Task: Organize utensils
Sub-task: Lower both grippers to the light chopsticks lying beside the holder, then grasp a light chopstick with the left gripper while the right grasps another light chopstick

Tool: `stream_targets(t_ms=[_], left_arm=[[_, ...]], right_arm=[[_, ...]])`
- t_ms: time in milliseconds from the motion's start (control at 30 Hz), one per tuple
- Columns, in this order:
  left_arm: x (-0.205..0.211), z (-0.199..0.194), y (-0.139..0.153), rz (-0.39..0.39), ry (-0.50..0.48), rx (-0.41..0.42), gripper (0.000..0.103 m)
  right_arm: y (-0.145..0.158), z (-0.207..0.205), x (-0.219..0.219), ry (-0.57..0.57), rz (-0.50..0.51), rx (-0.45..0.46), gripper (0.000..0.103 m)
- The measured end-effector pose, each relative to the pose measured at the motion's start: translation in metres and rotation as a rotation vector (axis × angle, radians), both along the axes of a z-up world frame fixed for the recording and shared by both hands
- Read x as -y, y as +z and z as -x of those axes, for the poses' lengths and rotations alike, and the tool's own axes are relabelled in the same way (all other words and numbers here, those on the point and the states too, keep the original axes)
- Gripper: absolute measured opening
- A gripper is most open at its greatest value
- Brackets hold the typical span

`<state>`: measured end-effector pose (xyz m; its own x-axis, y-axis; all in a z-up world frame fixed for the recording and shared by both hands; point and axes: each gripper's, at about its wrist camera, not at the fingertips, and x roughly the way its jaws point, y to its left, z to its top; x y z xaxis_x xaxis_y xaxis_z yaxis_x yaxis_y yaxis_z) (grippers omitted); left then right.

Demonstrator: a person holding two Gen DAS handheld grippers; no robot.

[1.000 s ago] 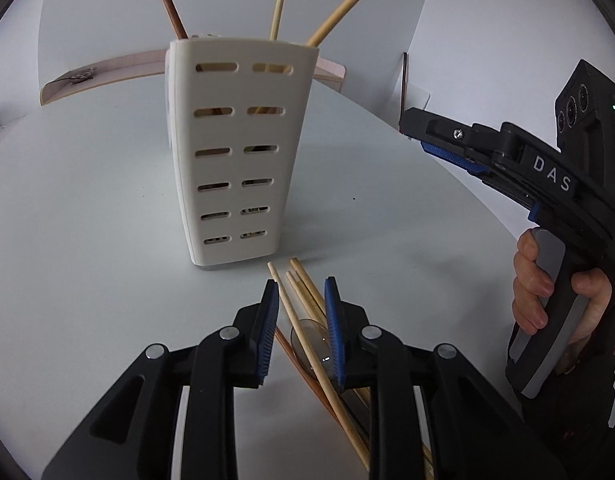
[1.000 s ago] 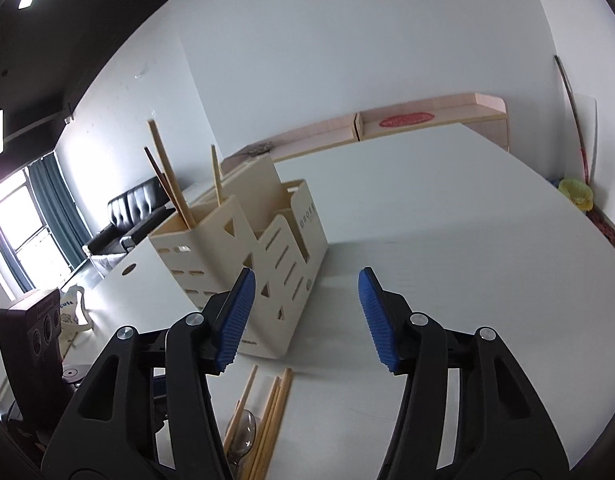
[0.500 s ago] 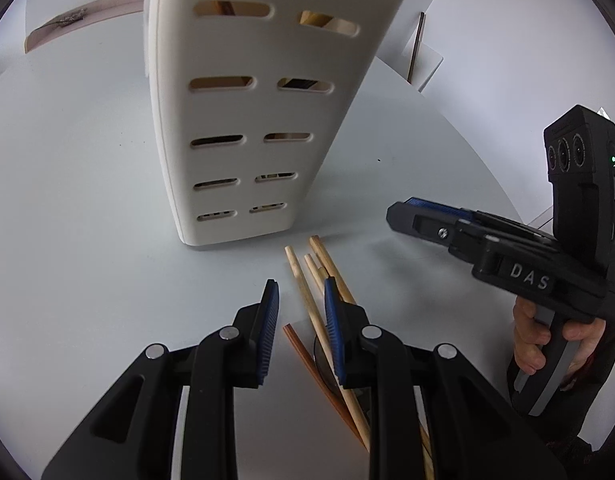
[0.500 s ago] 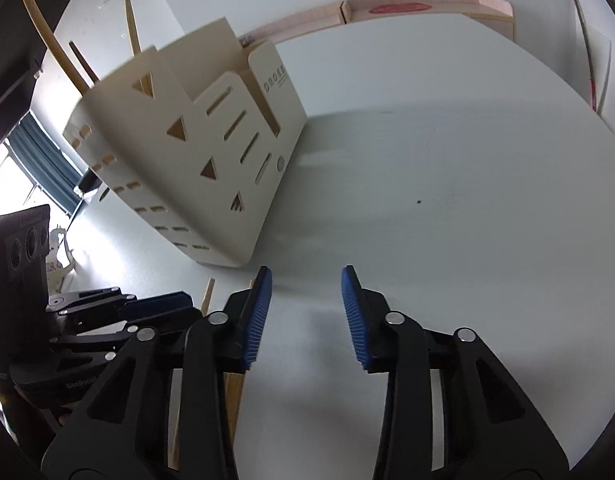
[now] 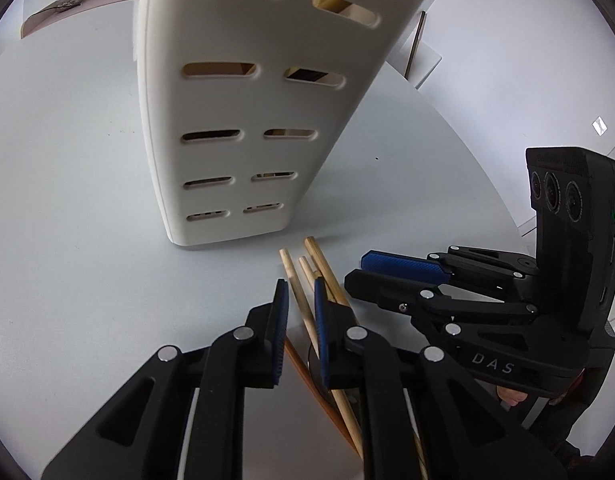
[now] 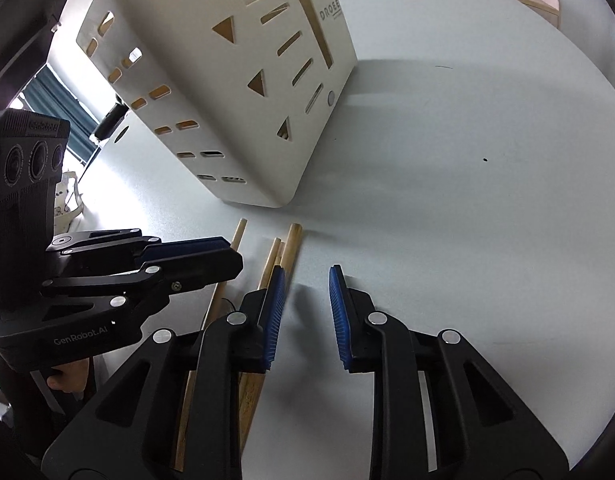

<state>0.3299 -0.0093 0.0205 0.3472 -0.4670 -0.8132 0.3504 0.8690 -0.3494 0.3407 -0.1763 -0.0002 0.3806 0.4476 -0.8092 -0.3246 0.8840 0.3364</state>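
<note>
Chopsticks lie on the table just before the holder — the left gripper closing around one, the right gripper closing on nothing beside them.

"DAS" on right hand-held gripper, "GenRobot.AI" on left hand-held gripper
</note>
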Motion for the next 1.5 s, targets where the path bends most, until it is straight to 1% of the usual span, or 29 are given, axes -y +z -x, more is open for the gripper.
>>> stream_targets(t_ms=[133, 367, 400, 533, 667, 733, 767, 900, 967, 1000, 1100, 1167, 1267, 1400, 1500], left_arm=[[0.003, 0.000, 0.003, -0.006, 0.008, 0.008, 0.008], [0.002, 0.004, 0.010, -0.003, 0.018, 0.026, 0.005], [0.012, 0.001, 0.002, -0.004, 0.019, 0.030, 0.005], [0.010, 0.001, 0.003, 0.006, 0.026, 0.031, 0.005], [0.006, 0.001, 0.003, 0.025, 0.035, 0.027, 0.005], [0.003, -0.001, 0.002, 0.037, 0.041, 0.025, 0.005], [-0.016, 0.002, -0.004, 0.045, 0.042, 0.026, 0.005], [-0.036, 0.005, -0.005, 0.066, 0.056, 0.032, 0.005], [-0.044, 0.007, -0.004, 0.075, 0.064, 0.038, 0.005], [-0.047, 0.008, -0.006, 0.079, 0.068, 0.040, 0.005], [-0.054, 0.010, -0.005, 0.088, 0.073, 0.044, 0.005], [-0.057, 0.011, -0.005, 0.087, 0.078, 0.048, 0.005], [-0.063, 0.011, -0.006, 0.084, 0.085, 0.048, 0.005], [-0.071, 0.012, -0.008, 0.089, 0.092, 0.043, 0.005], [-0.063, 0.011, -0.001, 0.080, 0.101, 0.044, 0.005]], right_arm=[[0.001, 0.002, -0.003, 0.009, -0.001, 0.002, 0.022], [0.003, 0.009, -0.013, 0.031, 0.037, 0.021, 0.021], [0.003, 0.010, -0.015, 0.034, 0.046, 0.026, 0.021], [0.005, 0.014, -0.026, 0.048, 0.108, 0.055, 0.021], [0.005, 0.015, -0.035, 0.052, 0.137, 0.065, 0.021], [0.005, 0.013, -0.036, 0.056, 0.137, 0.055, 0.021], [0.005, 0.013, -0.036, 0.059, 0.139, 0.049, 0.021], [0.007, 0.005, -0.041, 0.083, 0.180, 0.013, 0.020], [0.009, 0.001, -0.044, 0.092, 0.229, -0.013, 0.020], [0.009, -0.001, -0.045, 0.098, 0.262, -0.021, 0.016], [0.010, -0.003, -0.057, 0.119, 0.373, -0.035, 0.016], [0.010, -0.005, -0.064, 0.120, 0.407, -0.048, 0.017], [0.010, -0.011, -0.064, 0.084, 0.382, -0.095, 0.018], [0.010, -0.019, -0.059, 0.072, 0.382, -0.089, 0.019], [0.011, -0.022, -0.058, 0.066, 0.393, -0.076, 0.019]])
